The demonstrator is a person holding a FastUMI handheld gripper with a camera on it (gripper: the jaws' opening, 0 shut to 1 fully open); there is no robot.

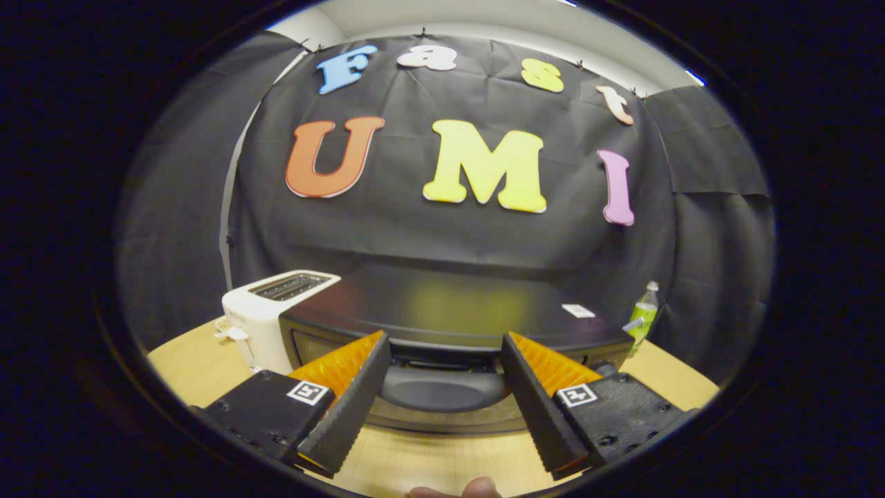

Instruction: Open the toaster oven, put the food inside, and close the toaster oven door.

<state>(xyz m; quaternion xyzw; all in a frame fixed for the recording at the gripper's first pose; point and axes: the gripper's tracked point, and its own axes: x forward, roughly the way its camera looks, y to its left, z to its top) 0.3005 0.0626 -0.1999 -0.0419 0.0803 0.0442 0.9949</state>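
Note:
A black toaster oven [449, 304] stands on the wooden table [429, 463], seen from above and in front. Its dark curved door handle [442, 391] juts out below the oven's top front edge and lies between my two fingers. My gripper [444, 344] is open, its fingers spread wide to either side of the handle, with the tips reaching the oven's front edge. Neither finger presses on the handle. Whether the door is fully shut I cannot tell.
A white slot toaster [266, 311] stands close against the oven's left side. A green bottle [643, 315] stands to the oven's right, near the black cloth wall. A person's fingertip [477, 487] shows behind the gripper.

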